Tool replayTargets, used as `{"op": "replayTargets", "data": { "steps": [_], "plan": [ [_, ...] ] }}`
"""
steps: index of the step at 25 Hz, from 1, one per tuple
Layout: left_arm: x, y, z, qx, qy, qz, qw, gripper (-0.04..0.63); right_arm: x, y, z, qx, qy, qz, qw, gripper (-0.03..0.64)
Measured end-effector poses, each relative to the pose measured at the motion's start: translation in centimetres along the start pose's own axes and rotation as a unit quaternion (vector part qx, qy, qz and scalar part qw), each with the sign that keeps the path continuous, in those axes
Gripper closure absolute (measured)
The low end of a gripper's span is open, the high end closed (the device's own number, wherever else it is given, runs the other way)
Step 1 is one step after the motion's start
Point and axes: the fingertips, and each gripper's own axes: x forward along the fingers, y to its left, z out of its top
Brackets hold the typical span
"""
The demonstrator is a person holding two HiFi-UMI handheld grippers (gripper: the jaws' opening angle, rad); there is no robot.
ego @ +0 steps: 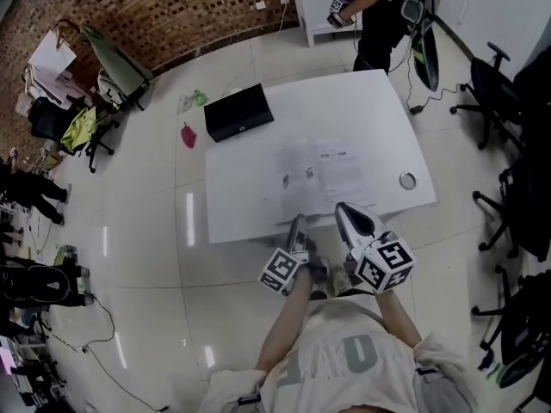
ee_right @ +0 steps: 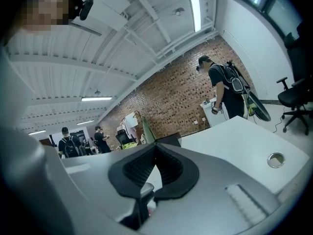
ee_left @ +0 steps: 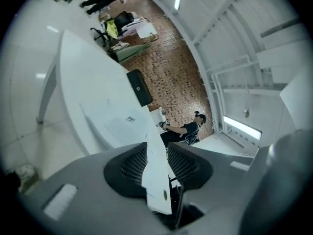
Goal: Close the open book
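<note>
One open book [ego: 323, 172] lies flat on a white table [ego: 232, 188], near the middle of the near edge, just ahead of the person.

Likely handling: thin and light, with limp paper pages that bend and slide, so a pinch on a single leaf could crease or tear it. The better hold looks to be the outer edge of one whole half, cover and pages together, lifted and folded over the spine.

Looks: pale, almost the table's own white, both pages showing grey print and a few small dark pictures. The fold seems to run from the near edge toward the far edge.

The left gripper [ego: 298, 224] sits at the near edge by the book's near left corner, jaws apart. A white sheet [ee_left: 156, 180] stands between them, not visibly pinched. Whether it is a page or the table's edge cannot be told.

The right gripper [ego: 349, 213] is just beside it, jaws together on nothing.
</note>
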Motion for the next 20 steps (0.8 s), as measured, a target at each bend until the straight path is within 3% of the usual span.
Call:
{"op": "replayTargets", "data": {
  "steps": [5,10,16,20],
  "plan": [
    [0.8,3.1,-1.2,-0.116,-0.005,0.033,0.9926,0.398,-0.8,-1.4,0.3,0.006,-0.005,-0.021,1.000,0.612],
    [1.1,6.4,-1.6,-0.206,-0.030,0.073,0.9753,0.366,-1.6,-3.1,0.5,0.008,-0.013,-0.046,0.999,0.612],
    [1.3,8.4,-1.4,-0.250,-0.059,0.091,0.9621,0.358,-2.1,-4.3,1.1,0.006,-0.017,-0.061,0.998,0.612],
    [1.8,8.6,-1.1,-0.256,-0.070,0.088,0.9601,0.362,-1.8,-4.4,1.2,0.005,-0.015,-0.060,0.998,0.612]
  ]
}}
